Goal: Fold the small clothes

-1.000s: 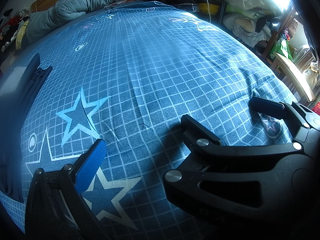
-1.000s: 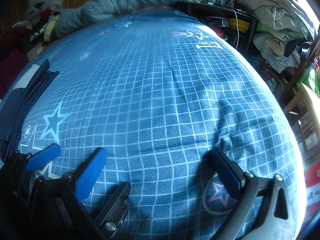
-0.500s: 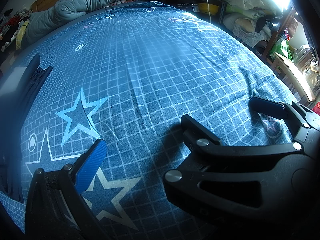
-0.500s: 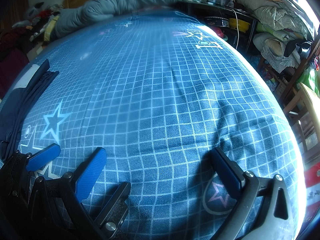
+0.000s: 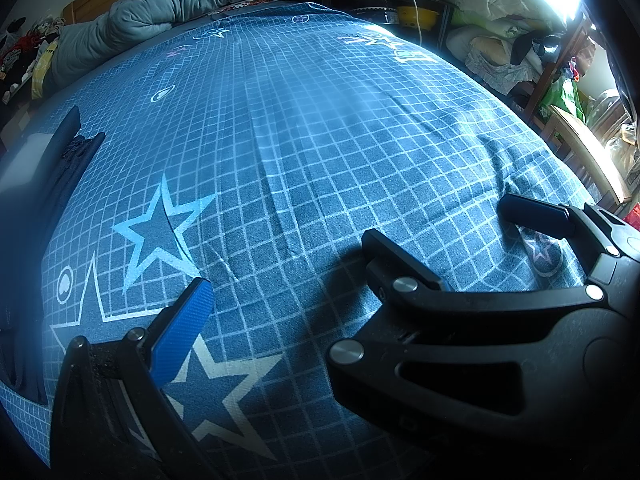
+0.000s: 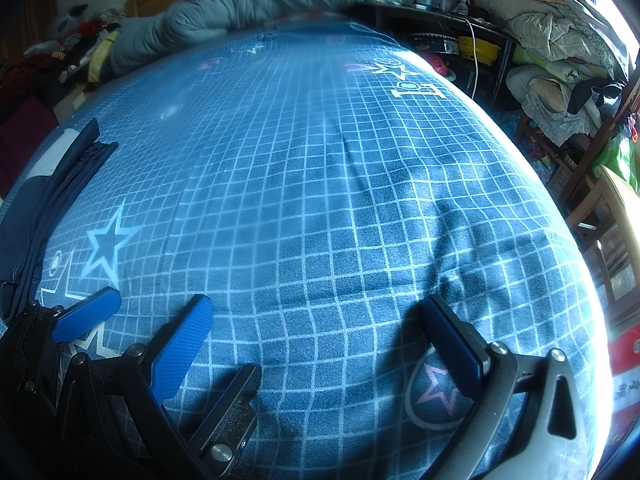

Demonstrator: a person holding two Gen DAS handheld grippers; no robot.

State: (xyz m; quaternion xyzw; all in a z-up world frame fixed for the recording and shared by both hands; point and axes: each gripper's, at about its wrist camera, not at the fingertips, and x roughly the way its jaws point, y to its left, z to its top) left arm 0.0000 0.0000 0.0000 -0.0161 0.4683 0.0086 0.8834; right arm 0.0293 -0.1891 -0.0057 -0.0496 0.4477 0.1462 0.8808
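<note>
Matt woven cloth bedsheet (image 5: 320,160)

dark garment (image 6: 44,200): cut by left edge | grey quilt (image 6: 256,4): blurred | shelf clutter: too small

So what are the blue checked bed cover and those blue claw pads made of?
The blue grid-and-star bed cover looks like matte woven cotton or a similar fabric: visible weave, soft wrinkles. The blue claw pads seem to be textured rubber or plastic, judging by their fine dotted grip surface.
</note>
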